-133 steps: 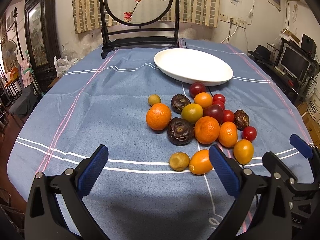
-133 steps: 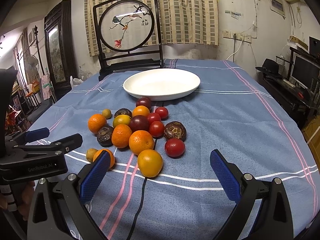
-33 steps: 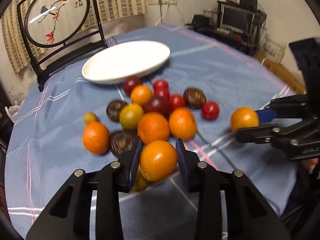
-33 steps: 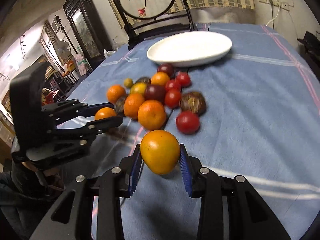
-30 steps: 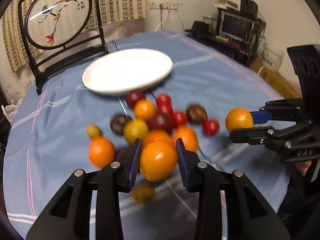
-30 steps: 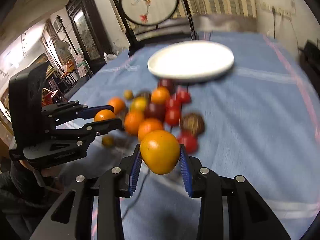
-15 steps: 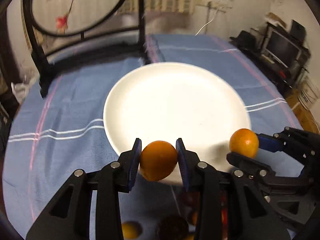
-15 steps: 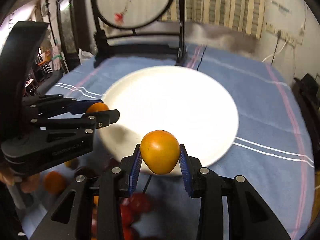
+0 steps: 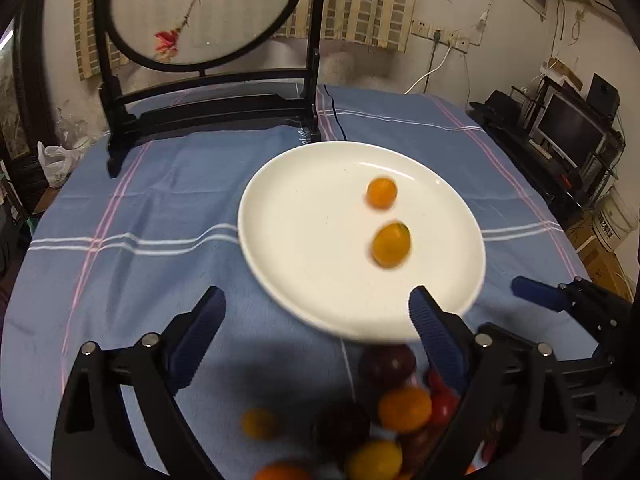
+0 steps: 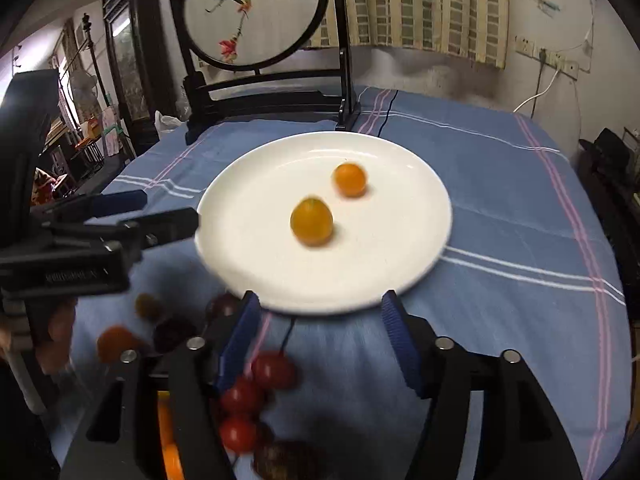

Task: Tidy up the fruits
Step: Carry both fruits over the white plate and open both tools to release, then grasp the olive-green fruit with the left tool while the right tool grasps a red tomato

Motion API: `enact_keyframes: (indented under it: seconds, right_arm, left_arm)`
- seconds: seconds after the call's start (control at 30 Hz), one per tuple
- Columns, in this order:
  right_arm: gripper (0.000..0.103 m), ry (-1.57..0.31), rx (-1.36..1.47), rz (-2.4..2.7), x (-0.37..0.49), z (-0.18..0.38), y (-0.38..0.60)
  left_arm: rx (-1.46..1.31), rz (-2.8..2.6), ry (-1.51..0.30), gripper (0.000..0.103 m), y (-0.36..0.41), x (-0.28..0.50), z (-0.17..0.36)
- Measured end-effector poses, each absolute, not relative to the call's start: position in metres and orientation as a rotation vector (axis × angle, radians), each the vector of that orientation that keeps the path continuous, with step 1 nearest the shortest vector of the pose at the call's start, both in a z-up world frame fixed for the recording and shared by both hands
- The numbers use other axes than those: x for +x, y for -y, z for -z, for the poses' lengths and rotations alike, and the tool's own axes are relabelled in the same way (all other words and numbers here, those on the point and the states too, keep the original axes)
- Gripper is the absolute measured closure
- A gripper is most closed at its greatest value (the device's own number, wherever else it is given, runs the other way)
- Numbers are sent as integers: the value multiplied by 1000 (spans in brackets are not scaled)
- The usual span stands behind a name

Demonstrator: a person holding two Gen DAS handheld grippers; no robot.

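A white plate [image 9: 304, 240] [image 10: 384, 248] lies on the blue tablecloth and holds two orange fruits. The nearer, larger one [image 9: 391, 244] [image 10: 311, 221] and the farther, smaller one [image 9: 382, 192] [image 10: 350, 179] look blurred. My left gripper [image 9: 316, 332] is open and empty just before the plate's near rim. My right gripper [image 10: 320, 334] is open and empty at the plate's near rim. The remaining pile of fruits [image 9: 396, 408] [image 10: 256, 384] lies below both grippers. The left gripper also shows in the right wrist view [image 10: 132, 212], and the right gripper in the left wrist view [image 9: 560, 300].
A round painted screen on a black stand [image 9: 208, 92] [image 10: 272, 80] stands behind the plate at the table's far edge. A desk with monitors [image 9: 572, 136] stands right of the table. Dark furniture [image 10: 120, 72] stands at the left.
Both grippers opened and let go of their orange fruits, which now lie on the plate. Both grippers drew back a little toward the fruit pile.
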State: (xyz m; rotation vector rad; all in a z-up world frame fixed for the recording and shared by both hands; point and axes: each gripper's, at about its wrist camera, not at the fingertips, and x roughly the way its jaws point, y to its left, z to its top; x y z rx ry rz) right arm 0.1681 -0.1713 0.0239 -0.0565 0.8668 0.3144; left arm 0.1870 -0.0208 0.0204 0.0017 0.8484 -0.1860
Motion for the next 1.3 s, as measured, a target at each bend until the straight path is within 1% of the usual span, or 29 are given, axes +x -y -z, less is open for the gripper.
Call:
enact_keyframes:
  seconds: [0.23, 0.37, 0.53, 0.7, 0.77, 0.8, 0.83, 0.87, 0.9, 1.1, 1.2, 1.27, 1.3]
  right_arm:
    - [35, -914, -11, -278, 87, -15, 198]
    - [35, -892, 19, -271, 50, -11, 202]
    - [35, -841, 65, -248, 18, -13, 208]
    - [35, -833, 71, -252, 2, -14, 210]
    - [35, -836, 71, -254, -2, -11, 209]
    - [35, -839, 70, -258, -2, -11, 209]
    - [35, -843, 65, -263, -3, -9, 208]
    - [35, -844, 61, -265, -2, -8, 206]
    - [35, -845, 54, -267, -2, -8, 205]
    - [35, -891, -1, -270, 7, 1, 196]
    - [35, -944, -51, -253, 19, 10, 185]
    - [39, -961, -107, -239, 28, 16, 176]
    - [44, -971, -129, -238, 32, 18, 172]
  left_arm:
    - [103, 171, -812, 10, 14, 96, -9]
    - [57, 194, -858, 8, 4, 56, 5]
    - [-34, 256, -948, 8, -4, 25, 24]
    - [32, 254, -940, 9, 6, 5, 38]
    - [28, 242, -964, 29, 9, 5, 46]
    - [23, 239, -985, 48, 10, 8, 50]
    - [26, 230, -1007, 53, 12, 10, 55]
    - [49, 223, -980, 62, 17, 7, 52]
    - [69, 238, -983, 75, 20, 7, 53]
    - [99, 238, -935, 75, 26, 0, 43]
    - [94, 248, -917, 75, 25, -2, 36]
    - [94, 252, -905, 75, 23, -4, 31]
    - [94, 253, -901, 75, 22, -5, 29]
